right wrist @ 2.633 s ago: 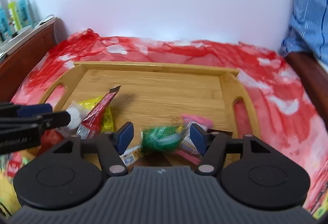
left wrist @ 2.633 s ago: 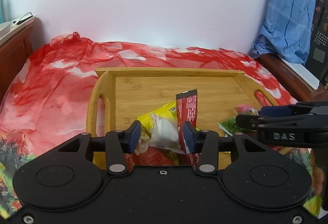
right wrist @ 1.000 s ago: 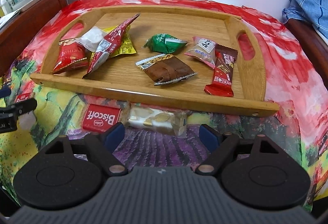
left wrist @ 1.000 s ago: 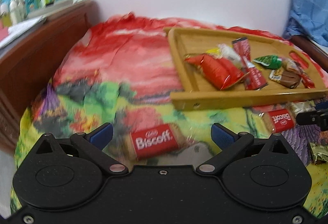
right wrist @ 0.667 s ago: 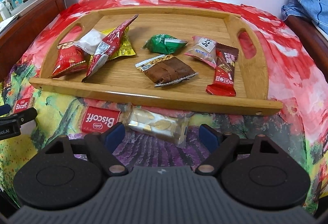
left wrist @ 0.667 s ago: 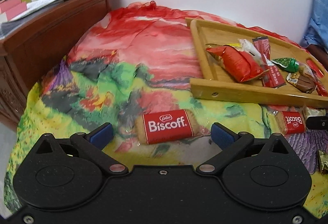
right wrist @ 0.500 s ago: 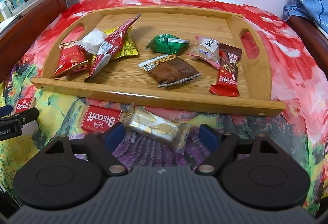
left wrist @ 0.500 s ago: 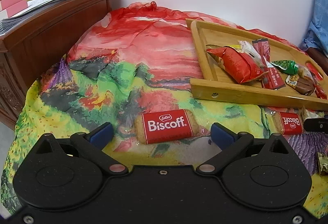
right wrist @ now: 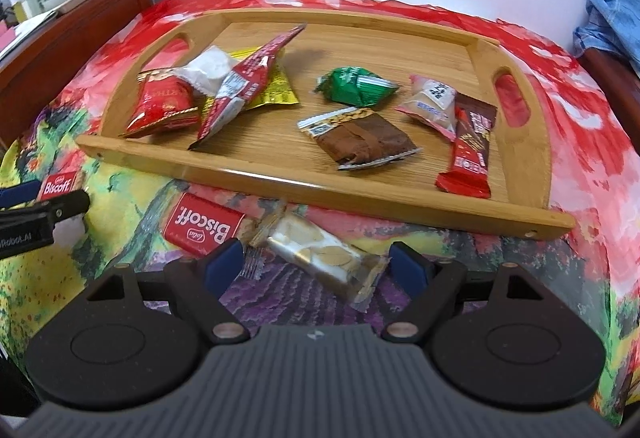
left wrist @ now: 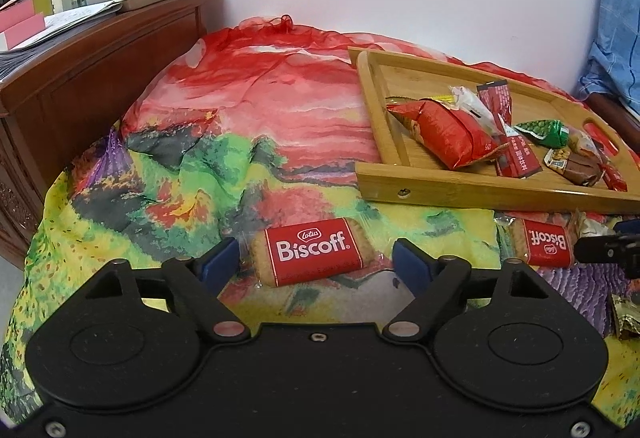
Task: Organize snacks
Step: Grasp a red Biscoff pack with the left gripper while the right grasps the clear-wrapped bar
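2 claws, both spread wide, gripping nothing. Left gripper (left wrist: 316,264) low over colourful printed cloth (left wrist: 192,173), blue pads straddling red Biscoff biscuit packet (left wrist: 314,252), not touching it. Right gripper (right wrist: 316,264) low too, pads either side of clear-wrapped white-and-gold bar (right wrist: 320,258), tilted across gap. Second red Biscoff packet (right wrist: 204,226) just left of bar. Bamboo handled tray (right wrist: 328,183) beyond, snacks already on it.
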Tool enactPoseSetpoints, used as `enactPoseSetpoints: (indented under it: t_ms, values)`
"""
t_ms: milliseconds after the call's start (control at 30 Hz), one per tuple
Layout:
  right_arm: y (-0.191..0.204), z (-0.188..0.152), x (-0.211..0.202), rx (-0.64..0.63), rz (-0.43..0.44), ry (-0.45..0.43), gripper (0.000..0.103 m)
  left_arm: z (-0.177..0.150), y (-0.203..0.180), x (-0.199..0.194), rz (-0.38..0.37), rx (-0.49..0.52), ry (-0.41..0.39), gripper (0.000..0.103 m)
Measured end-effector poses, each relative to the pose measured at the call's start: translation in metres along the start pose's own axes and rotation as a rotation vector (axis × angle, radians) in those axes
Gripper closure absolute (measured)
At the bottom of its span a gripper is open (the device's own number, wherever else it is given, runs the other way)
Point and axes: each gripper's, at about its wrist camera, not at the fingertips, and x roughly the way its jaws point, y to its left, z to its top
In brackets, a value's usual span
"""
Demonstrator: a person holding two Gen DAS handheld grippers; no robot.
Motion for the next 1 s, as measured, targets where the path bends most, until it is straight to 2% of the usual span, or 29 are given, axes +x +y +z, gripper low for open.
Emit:
enactPoseSetpoints:
  t_ms: [167, 400, 467, 600, 800, 867, 900, 1000]
  values:
    - [0.004, 0.001, 0.000, -0.033, 0.014, 0.008, 0.017, -0.001, -0.001, -0.002, 0.000, 0.009, -0.009, 0.027]
    - [0.007, 0.003, -0.005, -0.084, 0.039, 0.033, 0.031, -0.002, -0.005, -0.009, 0.004, 0.047, -0.039, 0.032]
    - [0.005, 0.003, -0.005, -0.086, 0.036, 0.036, 0.032, -0.002, -0.007, -0.010, 0.009, 0.070, -0.050, 0.032]
    - [0.003, 0.003, -0.006, -0.085, 0.035, 0.034, 0.033, -0.003, -0.008, -0.004, 0.018, 0.092, -0.043, 0.023]
    - [0.003, 0.003, -0.006, -0.092, 0.033, 0.027, 0.033, -0.003, -0.007, 0.001, -0.001, 0.089, -0.044, 0.023]
    - [0.003, 0.003, -0.006, -0.096, 0.036, 0.025, 0.039, -0.003, -0.008, 0.001, -0.007, 0.090, -0.043, 0.030]
    - [0.005, 0.003, -0.006, -0.098, 0.037, 0.024, 0.047, -0.003, -0.008, 0.001, -0.012, 0.093, -0.044, 0.031]
    - [0.005, 0.004, -0.007, -0.101, 0.041, 0.024, 0.052, -0.004, -0.013, -0.003, -0.004, 0.122, -0.048, 0.033]
